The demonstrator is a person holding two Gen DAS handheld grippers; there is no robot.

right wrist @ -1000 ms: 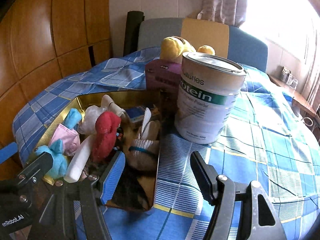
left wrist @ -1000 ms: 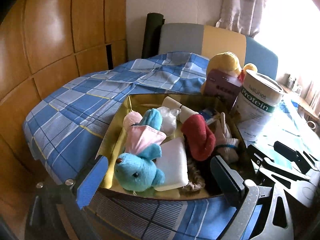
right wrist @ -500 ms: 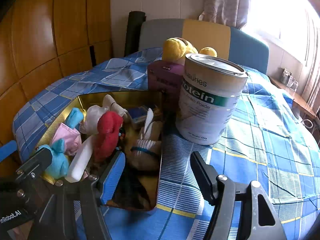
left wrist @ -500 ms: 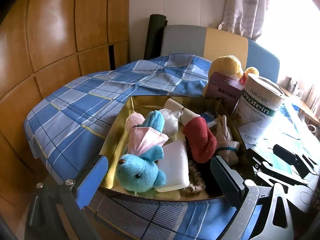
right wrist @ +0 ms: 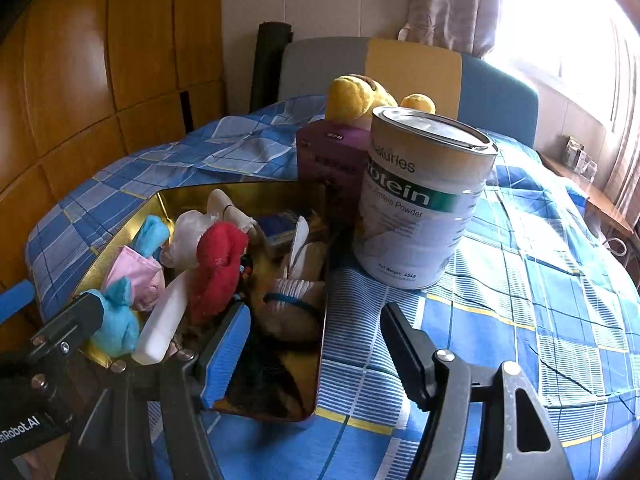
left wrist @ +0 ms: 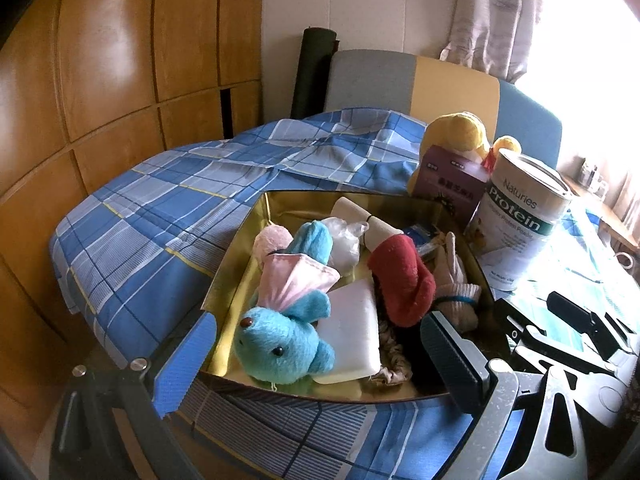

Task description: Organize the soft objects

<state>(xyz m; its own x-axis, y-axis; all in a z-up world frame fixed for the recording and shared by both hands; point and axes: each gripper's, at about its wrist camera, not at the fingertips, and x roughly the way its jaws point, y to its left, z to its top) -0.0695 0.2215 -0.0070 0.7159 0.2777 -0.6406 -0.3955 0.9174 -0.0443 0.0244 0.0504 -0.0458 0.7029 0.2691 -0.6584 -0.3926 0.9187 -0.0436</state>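
Left wrist view: blue plush [left wrist: 286,346] lies in gold tray [left wrist: 236,264]

Left tool [left wrist: 320,364] and right tool [right wrist: 316,354] gape, empty.

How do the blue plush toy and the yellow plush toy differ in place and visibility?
The blue plush toy lies inside the gold tray, at its near end; the yellow plush toy sits outside it, behind the purple box. The blue one shows its face and eyes; the yellow one is largely hidden by the box. Both are soft and ungripped.
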